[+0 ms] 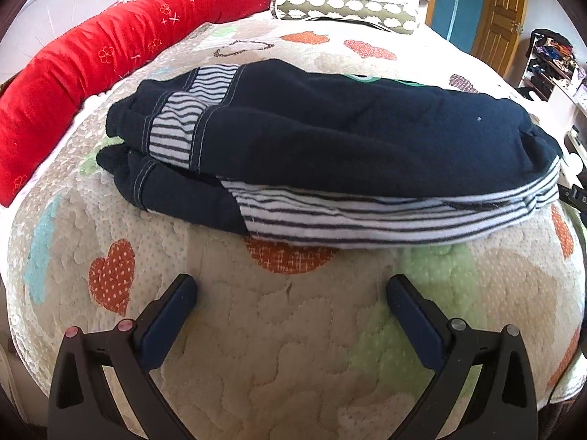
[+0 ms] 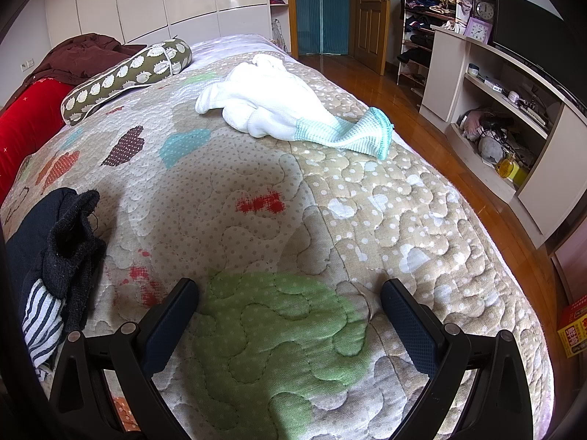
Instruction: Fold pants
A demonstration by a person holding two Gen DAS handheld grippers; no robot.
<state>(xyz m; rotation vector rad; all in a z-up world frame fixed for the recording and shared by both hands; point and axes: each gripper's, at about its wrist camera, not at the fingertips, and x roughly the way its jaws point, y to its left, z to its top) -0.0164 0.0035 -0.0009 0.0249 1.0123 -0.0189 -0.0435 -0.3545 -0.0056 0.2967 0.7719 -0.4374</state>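
Here: folded pants on quilted bed; wooden floor beside.

Navy pants – striped trim, red bolster, white-and-mint garment

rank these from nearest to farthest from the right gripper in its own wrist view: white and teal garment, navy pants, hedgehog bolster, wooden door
1. navy pants, close on the left of the right gripper
2. white and teal garment, ahead, mid-bed
3. hedgehog bolster, far left, near the bed's head
4. wooden door, beyond the bed

Navy pants with striped trim lie folded in layers on the quilt.
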